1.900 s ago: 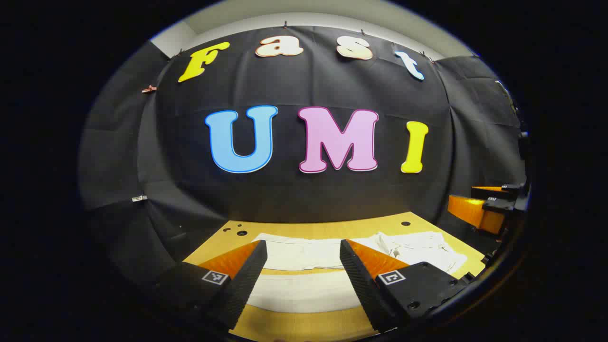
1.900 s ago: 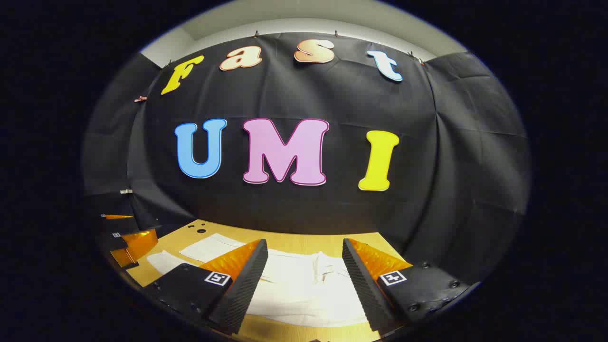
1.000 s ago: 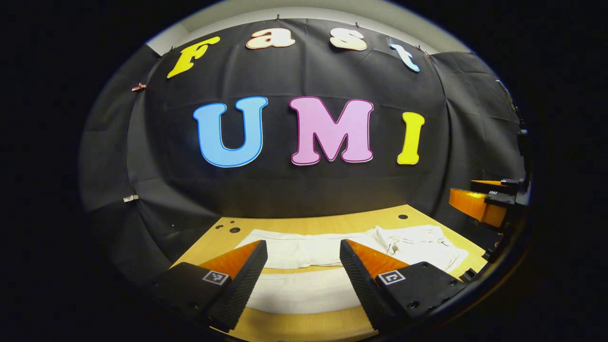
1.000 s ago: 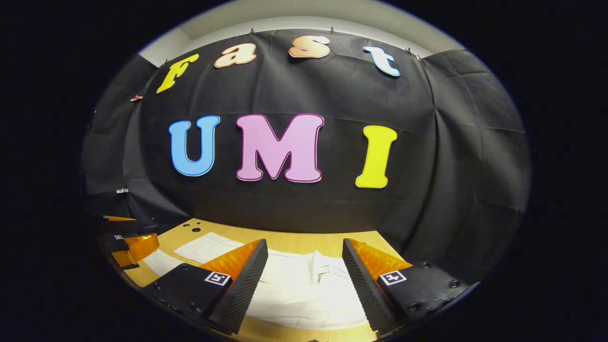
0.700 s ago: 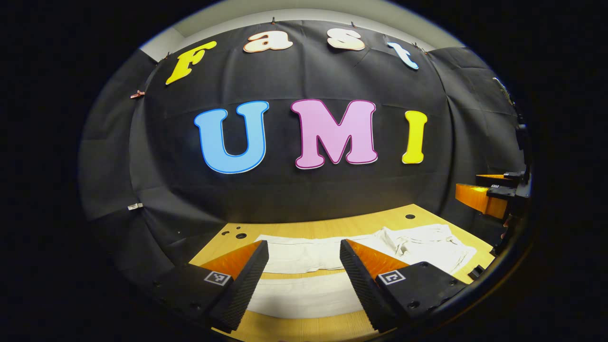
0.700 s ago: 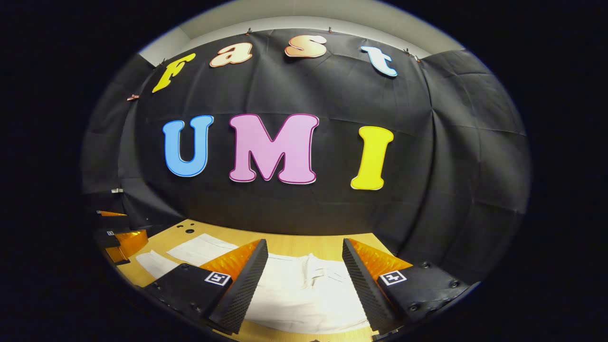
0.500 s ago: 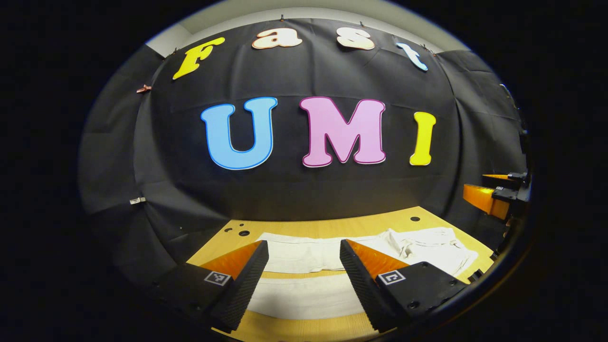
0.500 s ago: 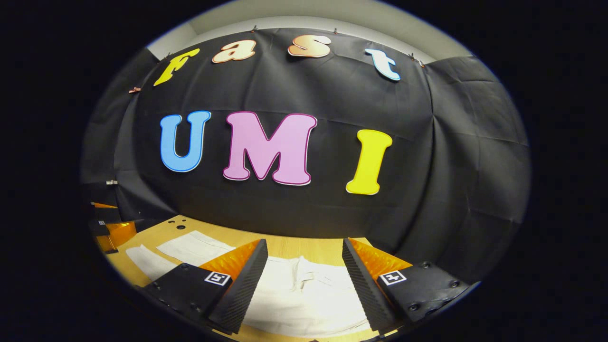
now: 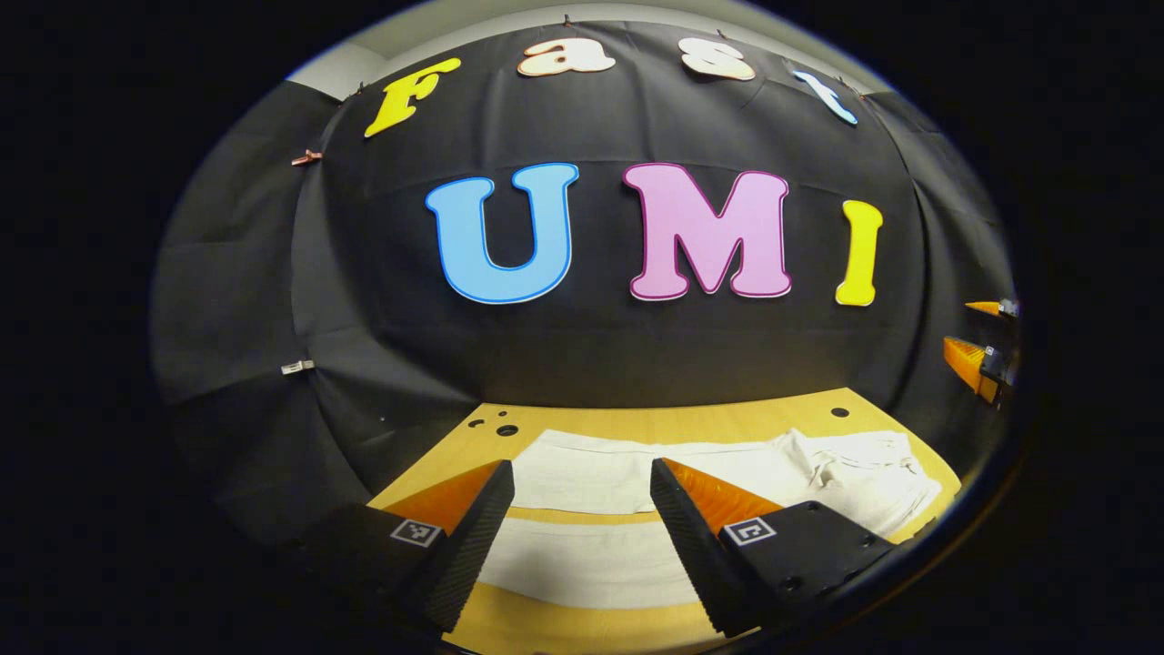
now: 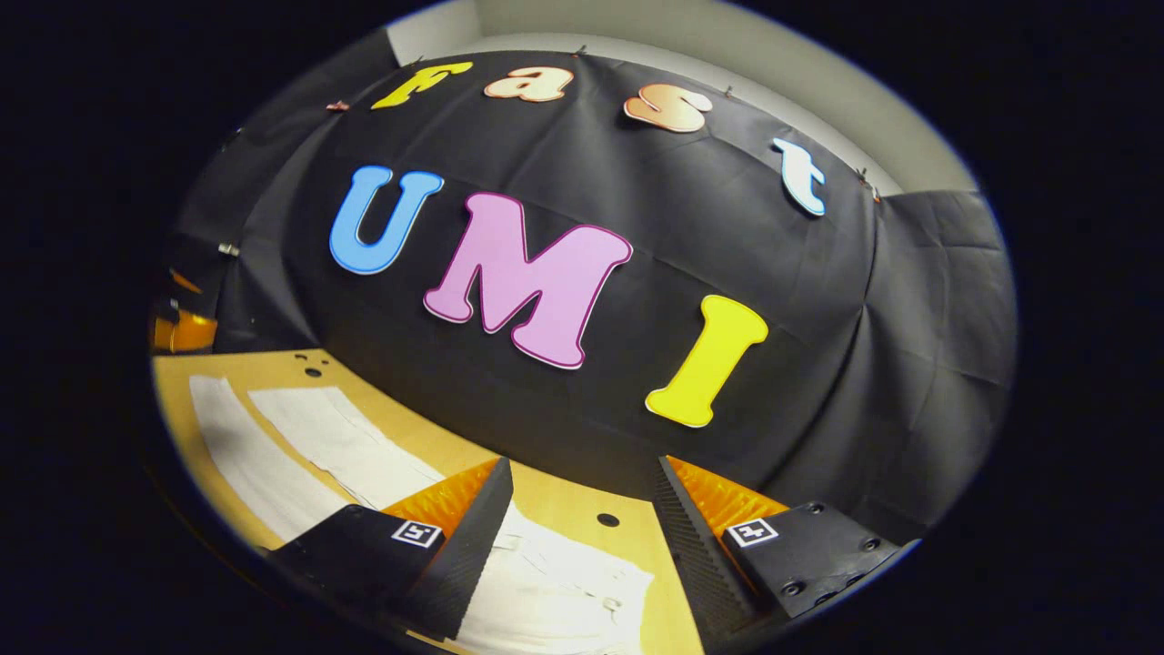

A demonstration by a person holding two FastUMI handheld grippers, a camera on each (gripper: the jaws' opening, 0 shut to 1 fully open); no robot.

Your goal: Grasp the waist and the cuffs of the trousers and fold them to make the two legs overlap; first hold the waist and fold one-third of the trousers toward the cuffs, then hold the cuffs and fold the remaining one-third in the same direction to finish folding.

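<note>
1. The left gripper [image 9: 582,473] hangs above the near edge of the wooden table [image 9: 673,420]; its fingers stand wide apart with nothing between them but air; the nearer trouser leg shows below the gap.
2. The white trousers [image 9: 637,478] lie flat on the table, spread lengthwise; the two legs lie side by side, apart, with a strip of bare wood between them; the cuffs point to the left, the rumpled waist [image 9: 864,468] lies at the right end.
3. A few small holes [image 9: 506,429] mark the table's far left corner, just beyond the cuffs.
4. The right gripper [image 10: 582,478] hovers tilted over the waist end; its fingers are likewise spread wide and hold nothing; the waist lies beneath and between them, untouched; it appears too at the right edge of the left gripper view, well above the table.
</note>
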